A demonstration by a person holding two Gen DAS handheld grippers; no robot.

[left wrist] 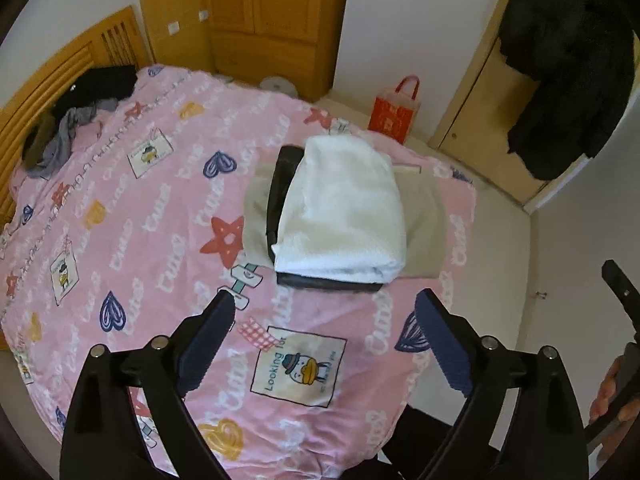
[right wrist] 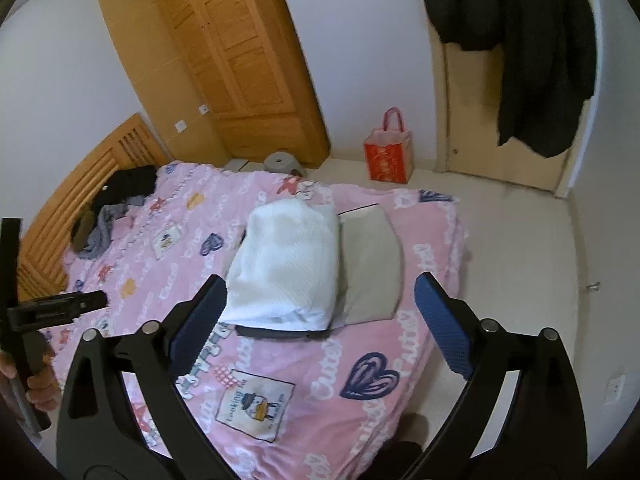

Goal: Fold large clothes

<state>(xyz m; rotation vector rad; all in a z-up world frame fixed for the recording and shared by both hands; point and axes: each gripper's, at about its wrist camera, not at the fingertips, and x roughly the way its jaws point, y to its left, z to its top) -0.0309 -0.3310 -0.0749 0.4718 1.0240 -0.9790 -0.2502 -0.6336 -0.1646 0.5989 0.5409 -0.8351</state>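
A folded white garment (left wrist: 344,216) (right wrist: 284,264) lies on top of a folded black piece (left wrist: 280,184) and a folded beige piece (left wrist: 424,216) (right wrist: 372,264), stacked on the pink patterned bedspread (left wrist: 152,216) (right wrist: 304,376). My left gripper (left wrist: 326,304) hangs open above the bed, short of the stack, with nothing between its blue pads. My right gripper (right wrist: 322,284) is open and bare as well, above the stack's near edge. Each gripper shows at the edge of the other's view, held by a hand (right wrist: 38,392). Dark and grey unfolded clothes (left wrist: 76,120) (right wrist: 104,216) lie by the headboard.
A wooden headboard (left wrist: 48,80) borders the bed's far left. A wooden wardrobe (right wrist: 240,60) stands behind. A red paper bag (left wrist: 394,108) (right wrist: 386,152) sits on the pale floor. A black coat (left wrist: 568,60) (right wrist: 532,48) hangs on the door.
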